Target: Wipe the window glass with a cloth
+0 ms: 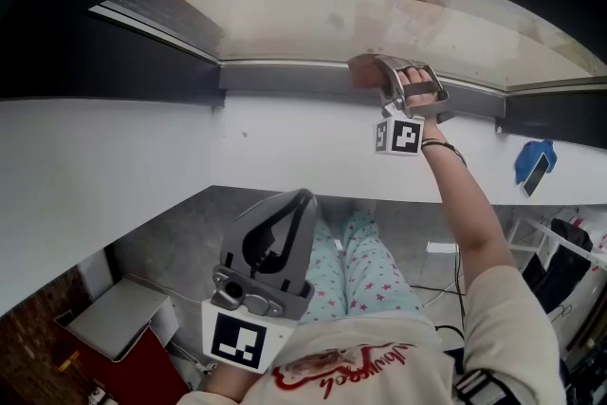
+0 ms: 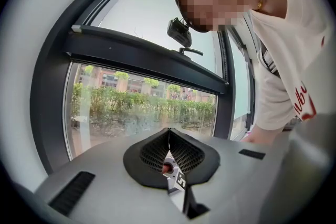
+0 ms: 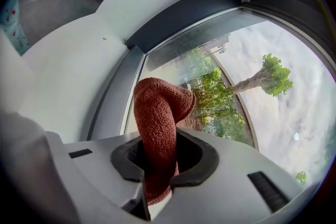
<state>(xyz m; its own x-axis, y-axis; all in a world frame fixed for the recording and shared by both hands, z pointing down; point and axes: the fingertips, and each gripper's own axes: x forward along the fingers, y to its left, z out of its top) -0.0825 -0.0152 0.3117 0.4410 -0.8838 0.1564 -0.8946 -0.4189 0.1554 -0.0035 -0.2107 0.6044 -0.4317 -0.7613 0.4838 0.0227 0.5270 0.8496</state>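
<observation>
A red-brown knitted cloth [image 3: 157,123] is folded over and pinched in my right gripper [image 3: 160,150], which is shut on it. Its rounded end points at the lower corner of the window glass [image 3: 252,92], close to the grey frame [image 3: 113,97]; I cannot tell whether it touches the pane. In the head view the right gripper [image 1: 381,73] is raised to the frame's bottom rail with the cloth [image 1: 363,71] at its tip. My left gripper [image 1: 300,199] hangs low near the person's body, shut and holding nothing. Its view looks up at the glass [image 2: 136,107] past its closed jaws [image 2: 169,134].
A white wall [image 1: 114,166] runs below the window. A blue cloth [image 1: 536,158] hangs at the right. On the floor lie a grey box [image 1: 114,318] and a red object [image 1: 142,379] at lower left. The person's legs [image 1: 365,270] stand under the sill.
</observation>
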